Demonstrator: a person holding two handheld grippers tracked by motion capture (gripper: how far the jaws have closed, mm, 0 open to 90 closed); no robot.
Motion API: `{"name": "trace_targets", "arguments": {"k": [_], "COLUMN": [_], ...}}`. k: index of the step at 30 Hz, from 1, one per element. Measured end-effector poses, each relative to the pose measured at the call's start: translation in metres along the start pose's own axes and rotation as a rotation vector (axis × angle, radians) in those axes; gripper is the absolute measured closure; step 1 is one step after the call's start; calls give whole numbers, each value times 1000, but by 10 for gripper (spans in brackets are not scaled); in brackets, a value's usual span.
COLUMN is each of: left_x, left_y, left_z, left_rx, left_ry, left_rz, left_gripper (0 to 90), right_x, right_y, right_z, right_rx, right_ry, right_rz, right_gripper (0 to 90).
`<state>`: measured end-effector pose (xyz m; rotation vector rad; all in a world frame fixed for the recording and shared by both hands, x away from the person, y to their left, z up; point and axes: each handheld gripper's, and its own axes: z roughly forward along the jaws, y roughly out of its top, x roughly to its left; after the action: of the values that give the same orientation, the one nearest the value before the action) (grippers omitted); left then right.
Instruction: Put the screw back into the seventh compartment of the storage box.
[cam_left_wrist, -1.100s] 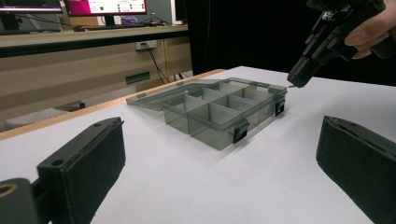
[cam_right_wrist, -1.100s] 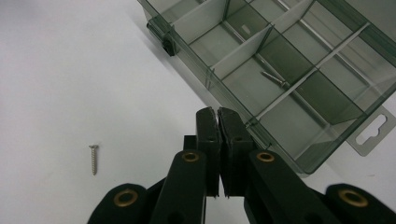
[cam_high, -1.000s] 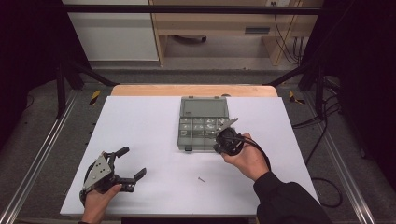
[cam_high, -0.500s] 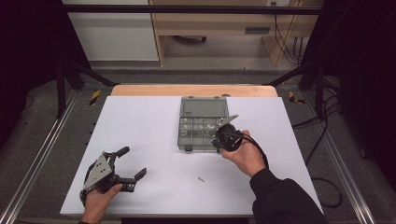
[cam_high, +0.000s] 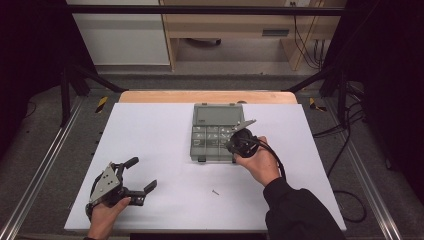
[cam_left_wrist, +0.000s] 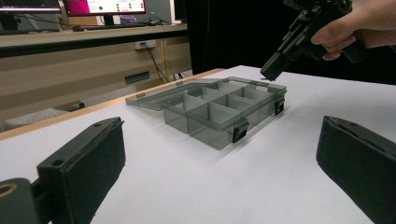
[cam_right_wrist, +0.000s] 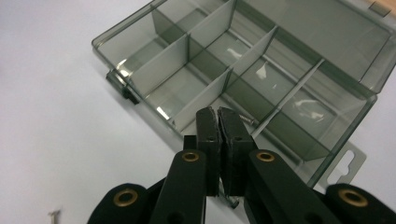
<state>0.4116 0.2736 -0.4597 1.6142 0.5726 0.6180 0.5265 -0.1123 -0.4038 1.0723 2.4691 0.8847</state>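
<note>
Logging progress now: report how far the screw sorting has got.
Done: organiser box lies open. In hand: right gripper, jaws shut, sits over a near compartment, a screw at its tips. Remaining: one loose screw on the table; left gripper rests open.

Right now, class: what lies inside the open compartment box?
The compartment box looks mostly bare; one small screw peeks beside the right gripper. The shut jaws cover part of that compartment, so more could be hidden.

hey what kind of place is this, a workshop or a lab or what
Probably a lab set up for recording, not a workshop. A white table sits inside a metal frame with dark curtains at the sides, cables trail over the floor, and computer monitors stand on a wooden desk behind.
</note>
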Motion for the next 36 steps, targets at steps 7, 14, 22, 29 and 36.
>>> {"name": "trace_targets", "arguments": {"k": [7,14,22,29,36], "left_x": [0,0,0,0,0], "left_y": [0,0,0,0,0], "left_z": [0,0,0,0,0], "left_rx": [1,2,1,1,1], "left_ry": [1,1,1,0,-1], "left_rz": [0,0,-1,-1,0], "left_gripper": [13,13,12,13,13], "right_x": [-5,-11,-13,-11,-10], "right_y": [2,1,2,3,3], "right_z": [6,11,17,22,27], "right_rx": [-34,-46,-42,-23,-12], "right_ry": [-26,-40,-40,-40,-37], "right_rz": [28,36,44,45,44], "right_gripper": [877,877,877,877,877]}}
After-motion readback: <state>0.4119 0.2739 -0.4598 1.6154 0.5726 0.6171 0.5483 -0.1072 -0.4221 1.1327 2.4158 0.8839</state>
